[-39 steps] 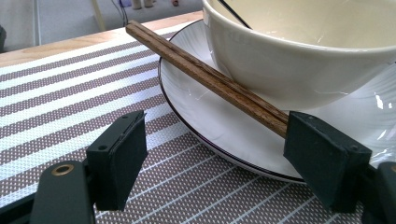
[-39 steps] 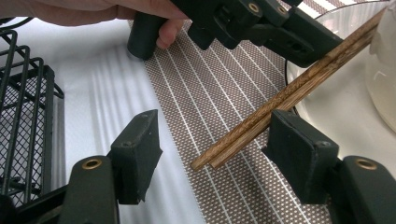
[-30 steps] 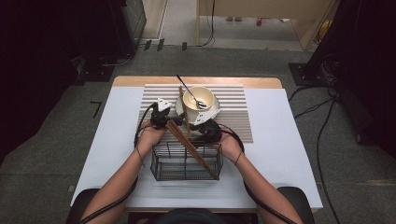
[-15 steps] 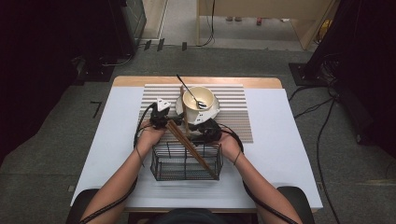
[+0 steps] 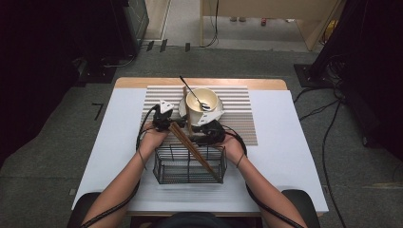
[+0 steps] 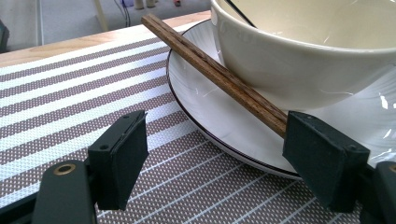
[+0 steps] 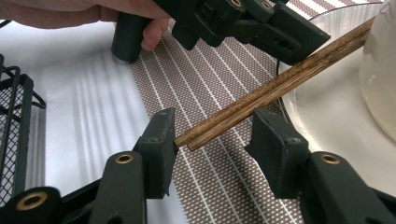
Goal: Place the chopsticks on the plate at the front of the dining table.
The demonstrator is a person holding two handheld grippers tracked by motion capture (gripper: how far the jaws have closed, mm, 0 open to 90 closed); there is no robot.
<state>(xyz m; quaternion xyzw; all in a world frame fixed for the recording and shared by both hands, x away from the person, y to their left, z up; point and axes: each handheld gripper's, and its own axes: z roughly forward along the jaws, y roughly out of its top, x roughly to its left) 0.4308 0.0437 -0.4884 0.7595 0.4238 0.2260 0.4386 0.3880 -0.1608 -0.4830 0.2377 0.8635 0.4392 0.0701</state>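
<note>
Wooden chopsticks (image 7: 275,88), seemingly unmarked, between closing right tool (image 7: 212,144).

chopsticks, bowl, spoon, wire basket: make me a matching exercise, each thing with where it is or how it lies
Things
1. chopsticks
2. bowl
3. spoon
4. wire basket

Places
A. stands on the white plate
B. on the table's near side, between the person's forearms
C. lean on the plate's rim, their near ends between the right gripper's open jaws
D. rests inside the bowl, handle sticking out over the rim

Pairs: 1-C, 2-A, 3-D, 4-B
</note>
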